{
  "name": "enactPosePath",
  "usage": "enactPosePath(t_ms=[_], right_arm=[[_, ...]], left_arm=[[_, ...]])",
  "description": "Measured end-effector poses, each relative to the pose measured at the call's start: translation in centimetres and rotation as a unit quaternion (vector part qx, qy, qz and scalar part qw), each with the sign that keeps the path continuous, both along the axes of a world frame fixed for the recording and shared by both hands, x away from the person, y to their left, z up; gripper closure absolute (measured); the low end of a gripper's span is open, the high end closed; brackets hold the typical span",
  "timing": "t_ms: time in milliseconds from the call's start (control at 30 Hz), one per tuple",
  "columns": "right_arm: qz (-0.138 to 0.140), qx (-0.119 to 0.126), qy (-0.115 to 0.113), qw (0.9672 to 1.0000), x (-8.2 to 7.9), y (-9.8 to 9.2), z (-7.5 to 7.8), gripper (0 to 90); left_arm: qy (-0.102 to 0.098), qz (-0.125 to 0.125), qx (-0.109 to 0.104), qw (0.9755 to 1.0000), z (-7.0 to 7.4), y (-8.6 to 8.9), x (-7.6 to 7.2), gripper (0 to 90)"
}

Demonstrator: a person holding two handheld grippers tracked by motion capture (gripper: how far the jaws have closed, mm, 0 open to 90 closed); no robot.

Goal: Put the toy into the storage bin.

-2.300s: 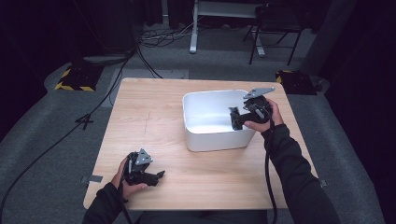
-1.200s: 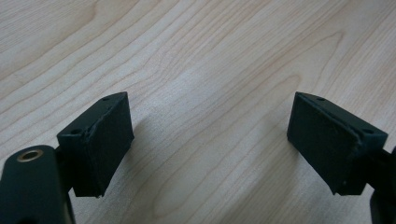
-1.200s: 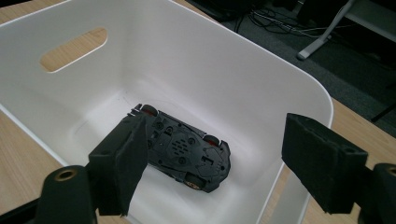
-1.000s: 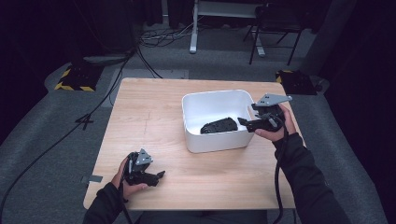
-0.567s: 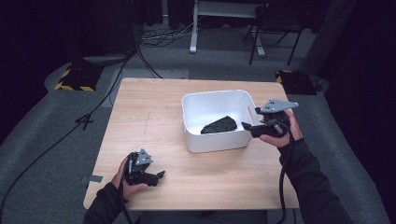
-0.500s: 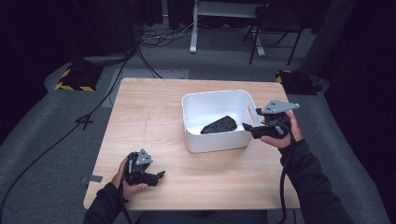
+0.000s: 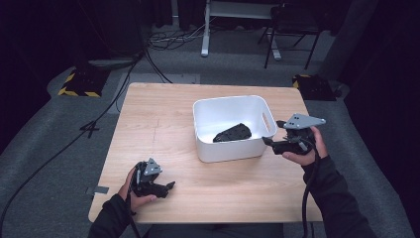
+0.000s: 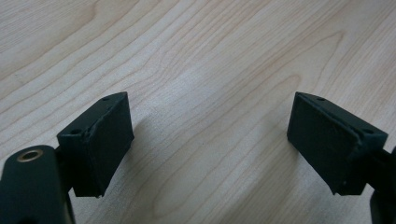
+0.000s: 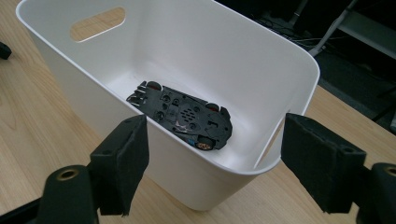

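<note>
Release comes first in the high view. Your right tongs [image 7: 270,141], which were down inside the white bin [image 7: 228,151] a couple of seconds ago, now sit outside its right wall at centre right of the frame. The black toy car [image 7: 233,133] that went in with them lies alone on the bin floor. Your left tongs [image 7: 168,187] have not stirred from the lower left of the table [image 7: 163,124].

In the left gripper view, the left tongs [image 8: 210,135] are spread wide over bare wood grain, with nothing between the pads.

In the right gripper view, the right tongs [image 9: 210,154] also stand apart and grip nothing. The near wall of the bin [image 9: 299,60] shows between them but farther off, and the pads are clear of it. Beyond the rim, the toy car [image 9: 184,114] rests upside down in mid-frame, chassis and wheels facing up, touching neither tong.

To my eye your drop into the bin is complete. No other loose item is visible on the table, so you probably have little left to do beyond drawing the right hand back.
</note>
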State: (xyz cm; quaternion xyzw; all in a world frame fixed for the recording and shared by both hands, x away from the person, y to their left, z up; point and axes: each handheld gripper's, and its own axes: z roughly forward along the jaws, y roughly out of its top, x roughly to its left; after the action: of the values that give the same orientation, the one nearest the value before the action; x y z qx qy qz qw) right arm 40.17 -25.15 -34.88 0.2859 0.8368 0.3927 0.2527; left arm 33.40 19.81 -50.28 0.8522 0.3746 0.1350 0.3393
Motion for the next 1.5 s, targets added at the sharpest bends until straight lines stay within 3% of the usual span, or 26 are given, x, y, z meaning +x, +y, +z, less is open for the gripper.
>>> enactPosePath(t_ms=[367, 533, 1167, 1500], right_arm=[[-0.004, -0.004, 0.0, 1.0, -0.8, -1.1, -0.5, 24.0], [-0.007, -0.001, -0.013, 0.9999, -1.2, -1.5, -0.9, 24.4], [-0.011, -0.009, 0.008, 0.9999, -1.3, -2.4, -4.1, 24.1], [-0.02, -0.028, 0.02, 0.9992, -1.1, -2.9, -6.2, 24.0]], left_arm=[[0.0, 0.0, 0.0, 1.0, 0.0, 0.0, 0.0, 14.5], [0.0, 0.0, 0.0, 1.0, 0.0, 0.0, 0.0, 14.5], [0.0, 0.0, 0.0, 1.0, 0.0, 0.0, 0.0, 14.5], [0.0, 0.0, 0.0, 1.0, 0.0, 0.0, 0.0, 14.5]])
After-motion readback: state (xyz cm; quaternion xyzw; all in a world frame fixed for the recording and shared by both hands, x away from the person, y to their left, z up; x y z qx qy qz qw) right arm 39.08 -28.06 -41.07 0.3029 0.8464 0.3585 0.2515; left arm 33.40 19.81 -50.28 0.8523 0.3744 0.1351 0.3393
